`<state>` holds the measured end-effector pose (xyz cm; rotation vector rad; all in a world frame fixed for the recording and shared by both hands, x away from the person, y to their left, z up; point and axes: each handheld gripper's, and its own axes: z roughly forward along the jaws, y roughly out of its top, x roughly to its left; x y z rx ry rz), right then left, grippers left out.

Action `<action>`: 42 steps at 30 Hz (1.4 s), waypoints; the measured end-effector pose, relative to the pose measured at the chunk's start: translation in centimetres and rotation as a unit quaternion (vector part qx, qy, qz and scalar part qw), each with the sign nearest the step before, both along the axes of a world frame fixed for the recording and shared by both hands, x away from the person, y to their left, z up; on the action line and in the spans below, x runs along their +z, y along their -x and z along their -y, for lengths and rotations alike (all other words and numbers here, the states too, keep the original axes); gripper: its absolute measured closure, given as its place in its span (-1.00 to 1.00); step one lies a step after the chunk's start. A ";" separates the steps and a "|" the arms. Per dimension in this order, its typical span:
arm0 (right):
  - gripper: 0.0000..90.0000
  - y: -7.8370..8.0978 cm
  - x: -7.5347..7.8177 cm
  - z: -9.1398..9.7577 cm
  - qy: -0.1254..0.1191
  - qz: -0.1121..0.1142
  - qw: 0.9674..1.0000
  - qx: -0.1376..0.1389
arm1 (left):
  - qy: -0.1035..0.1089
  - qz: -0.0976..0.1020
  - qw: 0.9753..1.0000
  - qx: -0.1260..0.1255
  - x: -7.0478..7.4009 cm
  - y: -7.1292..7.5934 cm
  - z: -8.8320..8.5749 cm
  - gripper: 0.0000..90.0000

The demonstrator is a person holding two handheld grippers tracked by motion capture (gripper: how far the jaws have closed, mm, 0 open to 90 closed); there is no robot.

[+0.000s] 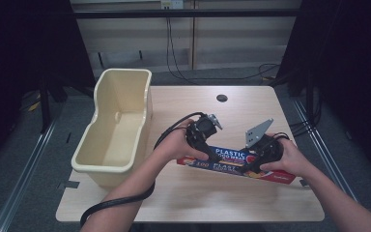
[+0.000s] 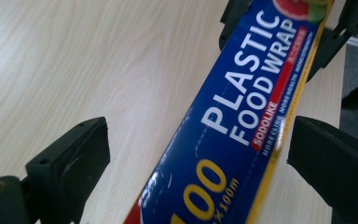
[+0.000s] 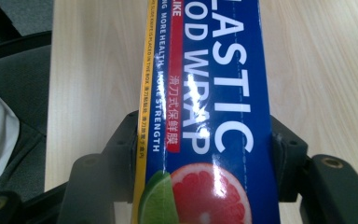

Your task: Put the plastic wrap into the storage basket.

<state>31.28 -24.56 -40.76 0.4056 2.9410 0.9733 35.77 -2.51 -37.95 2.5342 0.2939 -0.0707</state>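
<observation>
Carrying everything, the bench (image 1: 188, 198) held a cream tub (image 1: 121, 128) at its left edge, well left of the box. A long blue box (image 1: 232, 162) of plastic food wrap lay flat on the bench's near half, running left to right between the two hands. The right claw (image 1: 261, 162) was clamped across the box's right end, at the grapefruit picture, its jaws pressed against both long sides in the right gripper view. The left claw (image 1: 198, 145) stood over the box's left end; in the left gripper view its jaws were apart, one on each side of the box (image 2: 233, 121) and clear of it. A small dark hole (image 1: 221, 98) sat beyond the box.
</observation>
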 end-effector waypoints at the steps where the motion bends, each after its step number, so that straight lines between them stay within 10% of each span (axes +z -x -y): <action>1: -0.08 0.0 0.1 0.0 0.000 0.002 1.000 0.000 | -0.003 -0.001 1.000 -0.009 -0.1 0.1 0.2 -0.88; 13: -0.08 0.0 0.7 -1.2 -0.005 0.013 0.999 0.046 | -0.020 -0.046 0.997 -0.059 -1.0 1.0 0.9 -0.51; 22: -0.14 -0.2 0.5 -1.0 -0.044 -0.007 0.996 0.071 | -0.053 -0.084 0.995 -0.030 0.7 2.2 1.1 -0.19; 29: -0.72 -0.8 1.8 0.7 -0.110 0.008 0.994 -0.011 | -0.103 -0.103 0.989 0.031 2.5 1.7 -0.4 -0.09; 42: -0.99 -0.8 1.2 2.3 -0.098 0.054 0.988 -0.106 | -0.114 -0.100 0.984 0.097 5.9 0.5 -4.3 -0.09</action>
